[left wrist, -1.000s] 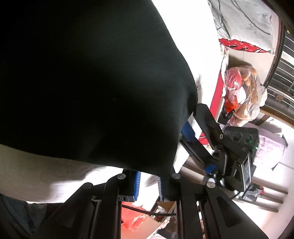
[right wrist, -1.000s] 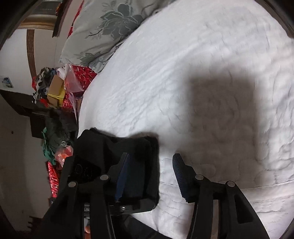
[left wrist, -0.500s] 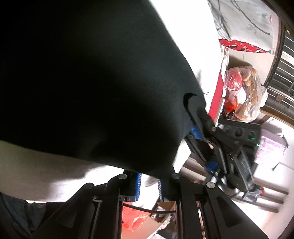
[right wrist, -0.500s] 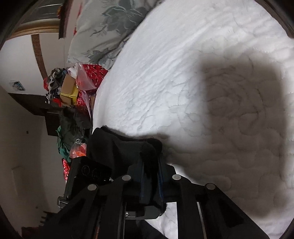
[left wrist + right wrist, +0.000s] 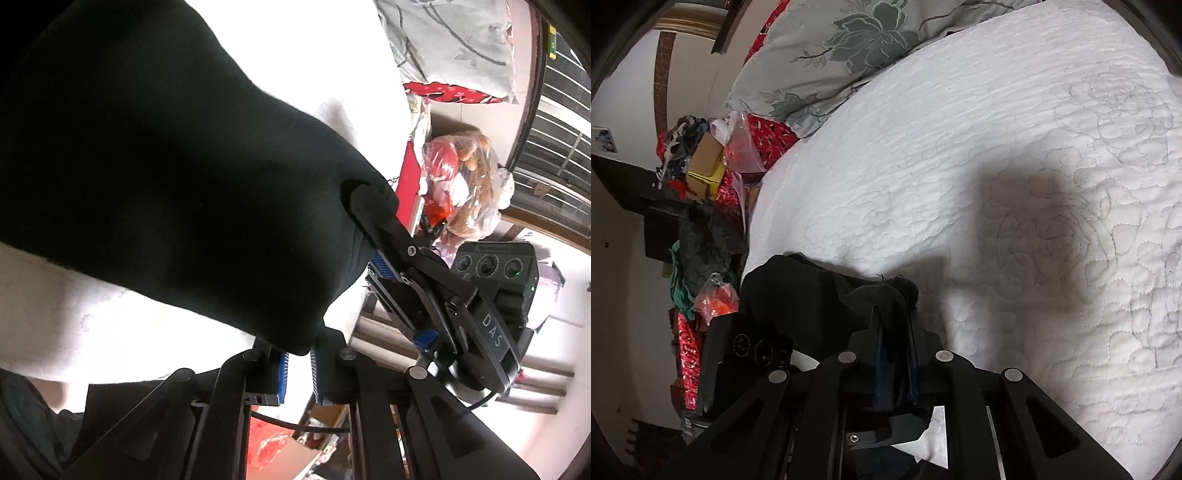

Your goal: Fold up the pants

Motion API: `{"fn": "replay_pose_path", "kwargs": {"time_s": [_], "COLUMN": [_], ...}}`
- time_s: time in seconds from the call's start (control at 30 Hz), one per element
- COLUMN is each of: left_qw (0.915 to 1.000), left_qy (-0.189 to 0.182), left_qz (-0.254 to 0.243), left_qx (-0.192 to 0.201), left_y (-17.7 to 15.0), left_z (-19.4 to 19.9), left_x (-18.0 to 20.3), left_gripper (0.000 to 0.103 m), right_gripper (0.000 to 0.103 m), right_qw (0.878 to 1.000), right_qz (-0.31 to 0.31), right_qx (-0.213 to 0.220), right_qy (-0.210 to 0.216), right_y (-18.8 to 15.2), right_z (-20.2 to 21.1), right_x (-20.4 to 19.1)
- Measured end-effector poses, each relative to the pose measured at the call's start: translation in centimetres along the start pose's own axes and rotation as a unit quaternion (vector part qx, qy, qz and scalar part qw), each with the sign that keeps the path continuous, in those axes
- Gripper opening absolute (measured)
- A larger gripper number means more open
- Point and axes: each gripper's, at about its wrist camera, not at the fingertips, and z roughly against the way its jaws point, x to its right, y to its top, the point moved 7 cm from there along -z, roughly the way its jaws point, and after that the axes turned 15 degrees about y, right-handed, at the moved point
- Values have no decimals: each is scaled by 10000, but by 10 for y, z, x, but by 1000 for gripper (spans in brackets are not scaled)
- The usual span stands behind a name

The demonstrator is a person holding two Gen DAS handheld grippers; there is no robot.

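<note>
White quilted bed [image 5: 960, 166] ahead; left gripper [image 5: 298, 363] and right gripper [image 5: 895, 332] both clamped on pants [image 5: 166, 184] corners; shallow bite may slip.

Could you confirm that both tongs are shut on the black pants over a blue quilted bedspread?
Not quite: the bedspread is white, not blue, as the right wrist view shows. The rest holds: the left tongs and the right tongs are each shut on the black pants.
</note>
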Motion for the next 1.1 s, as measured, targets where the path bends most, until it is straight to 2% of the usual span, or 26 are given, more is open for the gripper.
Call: {"fn": "replay_pose_path", "kwargs": {"time_s": [0.23,0.4,0.73,0.97,1.1], "left_qw": [9992,9972,9900,9847,9816], "left_qy": [-377,-620,-890,-801,-746], "left_qz": [97,196,775,1214,1505], "left_qx": [121,373,770,962,911], "left_y": [3,8,23,25,22], "left_z": [39,79,148,187,198], "left_x": [-24,-51,-136,-206,-240], "left_gripper": [8,8,8,8,11], "right_gripper": [11,11,11,15,19], "right_qw": [9997,9991,9990,9987,9981], "right_qz": [166,375,316,123,-32], "right_qx": [-48,-102,-303,-494,-554], "right_qy": [-152,-186,-95,-87,-276], "right_y": [5,10,6,0,-6], "right_z": [-8,-31,-119,-180,-207], "right_x": [-34,-70,-116,-127,-121]}}
